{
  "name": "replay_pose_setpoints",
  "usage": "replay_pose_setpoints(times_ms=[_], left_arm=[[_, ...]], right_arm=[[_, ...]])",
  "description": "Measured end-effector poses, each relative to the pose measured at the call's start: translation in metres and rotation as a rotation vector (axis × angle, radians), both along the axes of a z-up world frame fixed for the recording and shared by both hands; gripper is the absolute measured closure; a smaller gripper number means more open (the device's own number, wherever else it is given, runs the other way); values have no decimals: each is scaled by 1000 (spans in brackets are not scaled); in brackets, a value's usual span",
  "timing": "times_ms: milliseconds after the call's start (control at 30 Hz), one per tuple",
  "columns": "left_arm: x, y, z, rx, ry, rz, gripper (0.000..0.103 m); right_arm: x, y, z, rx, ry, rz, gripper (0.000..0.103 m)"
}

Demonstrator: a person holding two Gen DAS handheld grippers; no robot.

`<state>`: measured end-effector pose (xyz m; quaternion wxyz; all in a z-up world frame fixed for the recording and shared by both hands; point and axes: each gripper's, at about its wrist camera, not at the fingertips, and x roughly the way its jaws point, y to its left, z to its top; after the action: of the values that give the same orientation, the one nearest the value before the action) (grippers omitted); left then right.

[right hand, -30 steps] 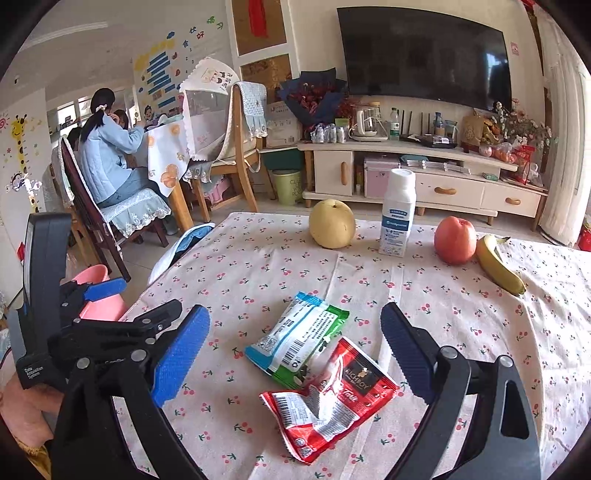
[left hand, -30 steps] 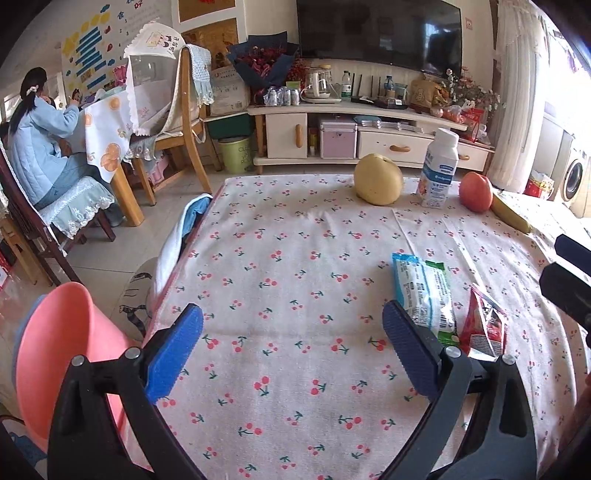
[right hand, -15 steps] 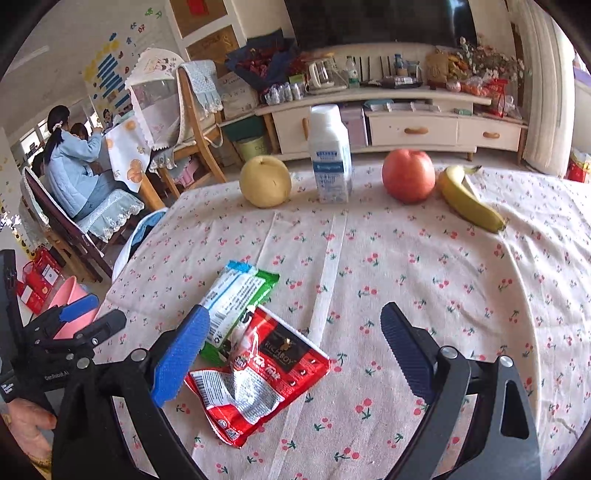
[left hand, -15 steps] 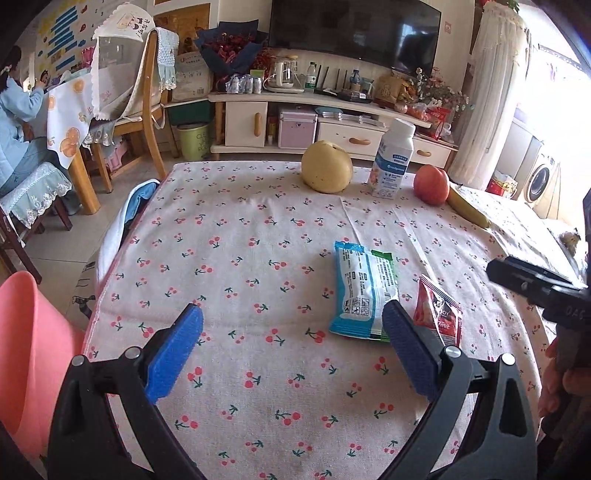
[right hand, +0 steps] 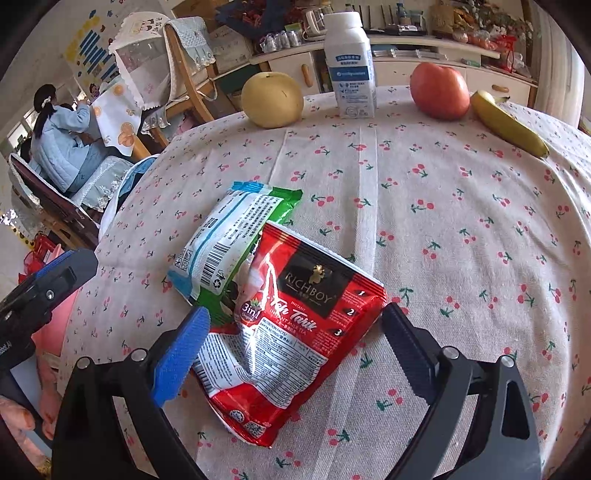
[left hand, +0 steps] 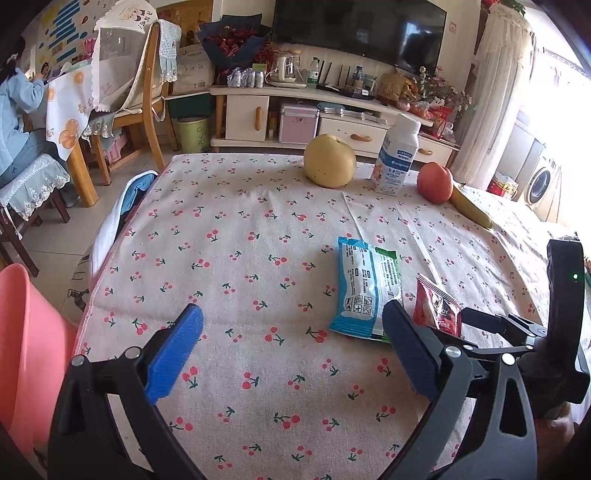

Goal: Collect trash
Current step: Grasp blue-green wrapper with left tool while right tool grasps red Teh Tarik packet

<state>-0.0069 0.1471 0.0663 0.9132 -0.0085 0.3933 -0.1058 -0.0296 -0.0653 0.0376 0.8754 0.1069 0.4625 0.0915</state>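
Table w/ cherry-print cloth [left hand: 236, 236] fills both views. Right gripper [right hand: 295, 343] spread wide, empty; red tea sachet [right hand: 291, 332] lies flat between its fingers, crumpled, overlapping a blue-green wrapper [right hand: 229, 236] just ahead-left. Left gripper [left hand: 291, 343] also wide open, empty, over bare cloth; the wrapper sits just ahead of its right finger. Far edge beyond the fingers: pear [right hand: 271, 99], milk bottle [right hand: 351, 62], apple [right hand: 439, 90], banana [right hand: 508, 125]. Pink bin [left hand: 26, 350] off table edge, left of left finger. Room behind: TV [left hand: 358, 31], cabinet [left hand: 314, 114], wooden chair [left hand: 140, 96], seated person [right hand: 59, 140].
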Motion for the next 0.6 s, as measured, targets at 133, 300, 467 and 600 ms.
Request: replay_pose_setpoints(times_ms=[133,300,467,600], left_arm=[[0,-2,-2,-6,5,-8,5],[0,-5,-5,-8,11,-25,5],[1,-7,-8,-24,16,-35,5],[1,-12,-11,-25,23,-52,5]], right_arm=[[8,10,-2,-89,-36,27,20],[12,8,-3,-100,-42,61,27],[10,3,-3,-99,-41,81,36],[7,-5,1,-77,-49,79,44]])
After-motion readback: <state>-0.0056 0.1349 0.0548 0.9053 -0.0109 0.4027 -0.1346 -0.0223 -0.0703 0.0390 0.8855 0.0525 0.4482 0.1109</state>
